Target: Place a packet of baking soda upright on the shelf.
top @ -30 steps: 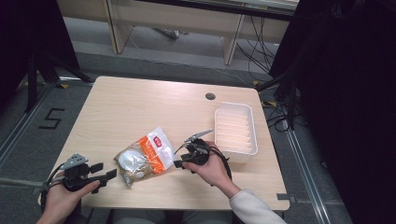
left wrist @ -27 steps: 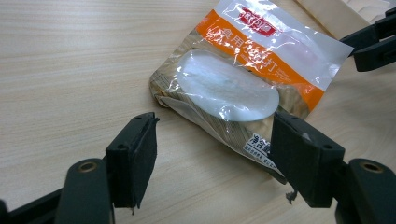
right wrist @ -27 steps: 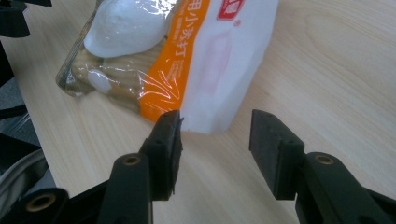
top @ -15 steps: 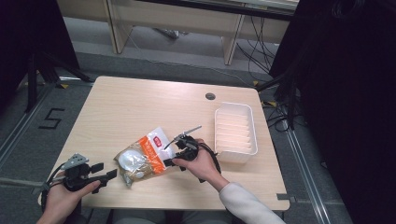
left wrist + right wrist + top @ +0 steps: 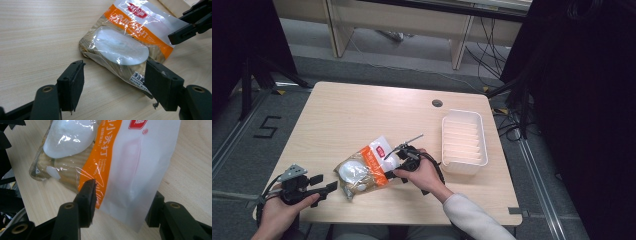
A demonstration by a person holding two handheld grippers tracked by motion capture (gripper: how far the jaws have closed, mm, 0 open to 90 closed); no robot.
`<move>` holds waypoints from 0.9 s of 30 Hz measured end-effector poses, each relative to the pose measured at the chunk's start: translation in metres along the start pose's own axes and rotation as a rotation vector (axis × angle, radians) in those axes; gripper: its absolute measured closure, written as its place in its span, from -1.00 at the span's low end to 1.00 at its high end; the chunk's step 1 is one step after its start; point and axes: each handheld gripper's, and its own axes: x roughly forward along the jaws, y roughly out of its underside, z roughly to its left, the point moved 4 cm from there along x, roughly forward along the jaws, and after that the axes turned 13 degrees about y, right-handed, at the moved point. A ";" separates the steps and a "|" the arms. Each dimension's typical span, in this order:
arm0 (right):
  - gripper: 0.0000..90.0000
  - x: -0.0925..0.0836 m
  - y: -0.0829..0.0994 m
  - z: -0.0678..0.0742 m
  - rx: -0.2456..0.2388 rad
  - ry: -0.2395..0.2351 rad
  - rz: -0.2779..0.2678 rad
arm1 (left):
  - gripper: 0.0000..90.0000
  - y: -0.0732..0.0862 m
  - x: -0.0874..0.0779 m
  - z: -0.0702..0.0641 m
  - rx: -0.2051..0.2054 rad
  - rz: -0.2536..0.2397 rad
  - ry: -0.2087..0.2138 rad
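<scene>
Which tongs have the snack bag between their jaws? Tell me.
The right tongs: their open jaws straddle the snack bag's white end. The left tongs sit apart, open.

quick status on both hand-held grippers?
Left hand-held gripper: open, holding nothing.
Right hand-held gripper: open, jaws astride the snack bag end.

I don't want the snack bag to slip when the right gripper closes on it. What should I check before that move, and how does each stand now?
1. Right gripper open: ok, jaws spread.
2. Snack bag between its jaws: ok, the white end of the bag sits in the gap.
3. Bag lying on the table: ok, it lies on the wood.
4. Left gripper off the bag: ok, open and short of it in the high view.
5. White tray out of the way: ok, it stands apart to the right.
6. Depth of bite: cannot tell.
</scene>
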 end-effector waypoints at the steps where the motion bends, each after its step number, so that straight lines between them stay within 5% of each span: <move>1: 0.20 0.001 0.000 0.000 -0.002 -0.003 -0.006 | -0.29 0.000 0.000 0.000 0.002 0.000 0.003; 17: 0.95 0.006 -0.015 0.012 -0.095 -0.002 0.025 | -0.29 0.000 0.000 0.000 0.001 0.003 0.002; 22: 1.00 0.005 -0.020 0.016 -0.161 0.004 0.027 | -0.29 0.000 0.000 0.000 -0.006 0.003 0.004; 27: 1.00 -0.004 -0.026 0.019 -0.147 -0.011 0.038 | -0.29 0.000 0.000 0.001 0.004 0.006 0.001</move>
